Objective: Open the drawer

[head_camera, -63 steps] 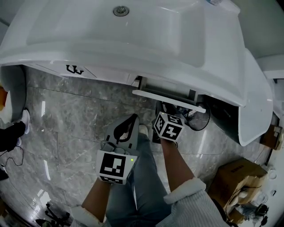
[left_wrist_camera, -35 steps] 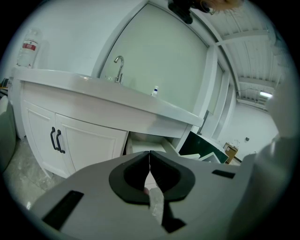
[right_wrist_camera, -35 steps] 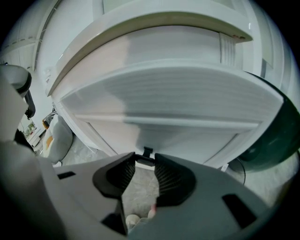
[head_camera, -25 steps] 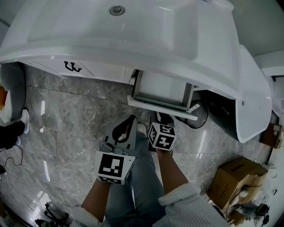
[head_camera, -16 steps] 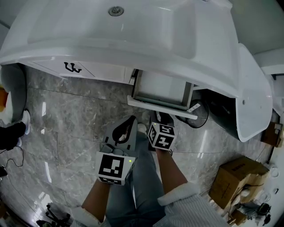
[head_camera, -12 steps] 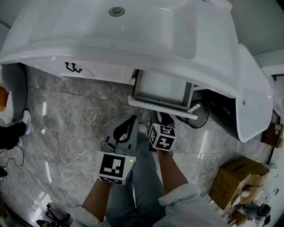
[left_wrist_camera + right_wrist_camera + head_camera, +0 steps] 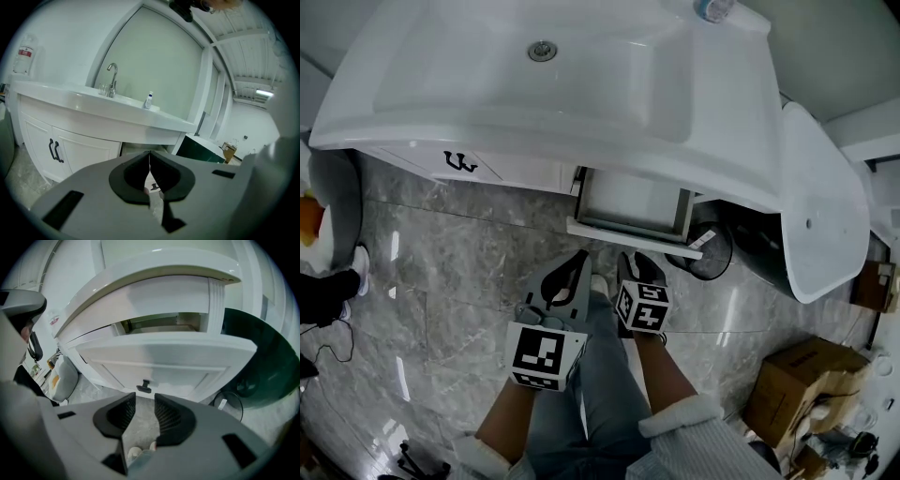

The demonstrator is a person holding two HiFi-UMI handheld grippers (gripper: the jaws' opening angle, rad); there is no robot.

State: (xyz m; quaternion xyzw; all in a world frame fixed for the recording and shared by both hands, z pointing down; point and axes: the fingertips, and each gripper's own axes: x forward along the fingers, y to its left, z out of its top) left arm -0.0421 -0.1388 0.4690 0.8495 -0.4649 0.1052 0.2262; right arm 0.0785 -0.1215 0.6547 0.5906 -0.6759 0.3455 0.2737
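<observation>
left gripper (image 7: 578,261) hovers with jaws pressed together, empty. right gripper (image 7: 634,263), jaws spread on nothing, sits just short of the knob (image 7: 144,387). the drawer (image 7: 630,234) juts out beneath the sink (image 7: 534,103), so the task looks done.

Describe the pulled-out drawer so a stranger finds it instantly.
Find the white washbasin counter. Below its front edge, right of the double doors, sits the drawer. It alone juts out, and carries one small dark knob rather than paired handles.
</observation>
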